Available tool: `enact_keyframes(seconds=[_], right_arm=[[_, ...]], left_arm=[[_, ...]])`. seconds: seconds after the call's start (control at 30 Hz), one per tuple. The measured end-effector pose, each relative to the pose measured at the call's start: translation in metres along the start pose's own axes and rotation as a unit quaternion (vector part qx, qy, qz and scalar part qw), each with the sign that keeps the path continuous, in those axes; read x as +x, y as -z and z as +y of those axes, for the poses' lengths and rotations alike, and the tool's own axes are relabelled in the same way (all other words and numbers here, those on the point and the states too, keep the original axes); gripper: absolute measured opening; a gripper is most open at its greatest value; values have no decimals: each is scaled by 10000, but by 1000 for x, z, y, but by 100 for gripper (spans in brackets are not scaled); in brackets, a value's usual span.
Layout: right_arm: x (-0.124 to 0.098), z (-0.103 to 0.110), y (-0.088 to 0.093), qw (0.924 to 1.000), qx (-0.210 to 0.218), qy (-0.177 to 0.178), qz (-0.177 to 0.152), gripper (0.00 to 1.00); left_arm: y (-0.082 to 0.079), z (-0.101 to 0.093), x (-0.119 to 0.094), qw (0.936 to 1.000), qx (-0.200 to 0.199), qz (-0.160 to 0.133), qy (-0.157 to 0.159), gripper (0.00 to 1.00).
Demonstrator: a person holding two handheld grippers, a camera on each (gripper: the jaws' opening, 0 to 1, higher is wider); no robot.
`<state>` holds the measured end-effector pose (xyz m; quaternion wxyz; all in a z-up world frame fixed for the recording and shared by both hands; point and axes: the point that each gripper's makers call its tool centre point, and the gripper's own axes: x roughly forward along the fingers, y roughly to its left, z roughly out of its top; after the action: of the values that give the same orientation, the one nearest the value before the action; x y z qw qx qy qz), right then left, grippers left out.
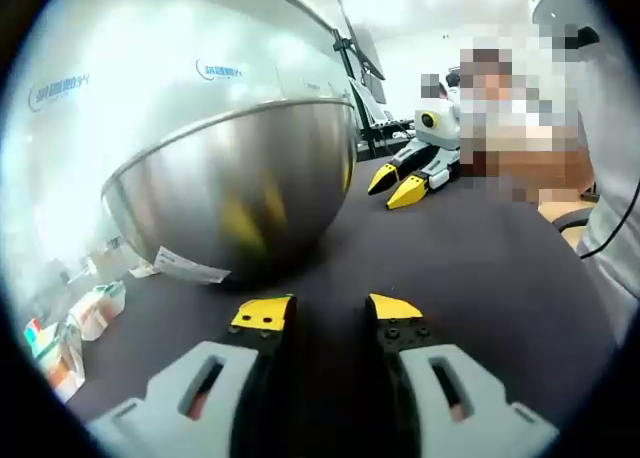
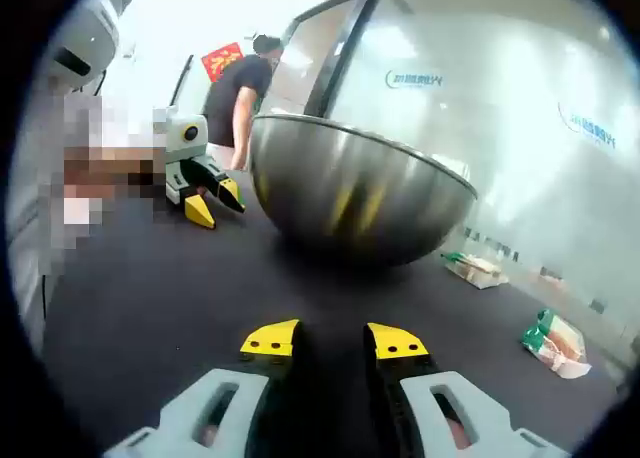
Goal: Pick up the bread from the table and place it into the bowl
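Note:
A large steel bowl (image 1: pixel 240 193) stands on the dark table (image 1: pixel 470 278), just beyond my left gripper (image 1: pixel 330 313), which is open with nothing between its jaws. Wrapped bread packets (image 1: pixel 98 308) lie on the table to the bowl's left. My right gripper (image 1: pixel 396 185) rests low over the table past the bowl. In the right gripper view the bowl (image 2: pixel 360 188) sits ahead of my right gripper (image 2: pixel 334 340), open and holding nothing. One packet (image 2: pixel 476 268) lies by the bowl's right side and a green-and-white one (image 2: pixel 552 343) farther right. The left gripper (image 2: pixel 216 205) shows beside the bowl's left.
Glass partition walls (image 2: pixel 480 88) rise behind the bowl. A person in a black top (image 2: pixel 240 88) stands at the back. Another packet (image 1: pixel 55 363) lies near the table's left edge. Bare dark tabletop (image 2: pixel 150 298) stretches between the grippers and the bowl.

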<state>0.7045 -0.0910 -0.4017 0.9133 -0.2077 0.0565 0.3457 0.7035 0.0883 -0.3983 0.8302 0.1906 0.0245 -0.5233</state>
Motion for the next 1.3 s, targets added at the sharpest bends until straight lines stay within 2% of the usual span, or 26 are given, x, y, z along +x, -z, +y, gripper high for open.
enact_keyframes(seconds=[0.33,0.47,0.97,1.13,1.23,1.3], right_arm=[[-1,0,0,10000,-2,7,-4,22],[0,2,-2,9999,-136,15,-25,22],[3,0,0,10000,51,18,-2,24],[0,-9,1,9997,103,216,42,33],[-7,-27,2,9973,121,722,109,32],[-13,-40,2,9946,383,963,44,31]], left_arm=[[0,-1,0,10000,7,2,0,22],[0,-1,0,10000,11,2,-10,22],[0,-1,0,10000,93,-1,-21,21],[-1,-1,0,9998,170,2,-42,21],[-1,-1,0,9998,186,4,-54,21],[-1,-2,0,9998,213,7,-65,20]])
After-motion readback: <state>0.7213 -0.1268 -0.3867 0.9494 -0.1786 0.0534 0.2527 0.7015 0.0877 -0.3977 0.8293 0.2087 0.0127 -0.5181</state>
